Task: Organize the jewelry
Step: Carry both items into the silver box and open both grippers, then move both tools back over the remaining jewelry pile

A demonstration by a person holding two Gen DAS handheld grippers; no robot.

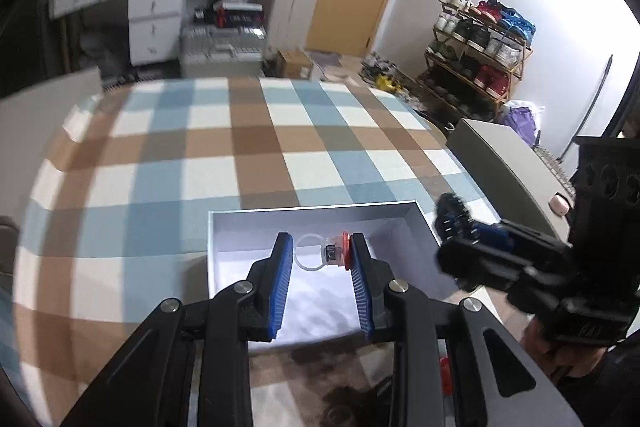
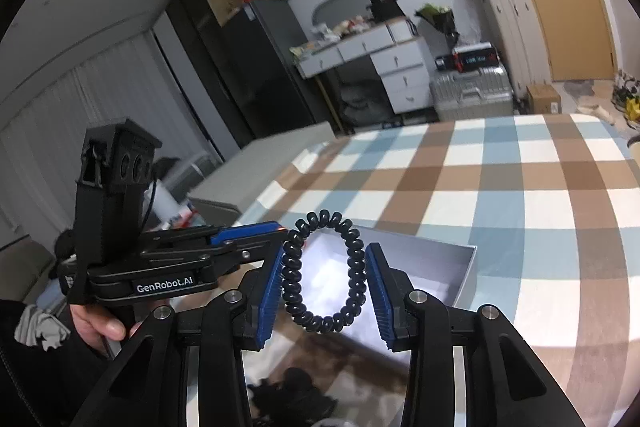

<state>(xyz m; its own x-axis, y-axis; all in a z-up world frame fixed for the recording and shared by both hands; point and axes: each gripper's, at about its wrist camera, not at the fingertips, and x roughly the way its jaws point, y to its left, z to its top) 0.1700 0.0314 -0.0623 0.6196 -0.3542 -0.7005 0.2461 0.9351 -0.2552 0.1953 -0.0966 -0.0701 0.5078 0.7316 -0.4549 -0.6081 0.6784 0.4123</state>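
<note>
A clear ring (image 1: 309, 253) with an orange top is clamped between the left gripper (image 1: 320, 259) pads above the white box (image 1: 424, 223) at lower centre, while a black coil bracelet (image 2: 325, 273) is pinched by the right gripper (image 2: 325, 281) over the checked tablecloth (image 2: 500, 179)

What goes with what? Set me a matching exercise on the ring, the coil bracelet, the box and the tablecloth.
Things:
1. ring
2. coil bracelet
3. box
4. tablecloth

Descriptions:
a. black spiral, in the right gripper
b. brown, blue and white checks
c. clear band with an orange top, in the left gripper
d. white, open, on the cloth

Pairs: 1-c, 2-a, 3-d, 4-b
</note>
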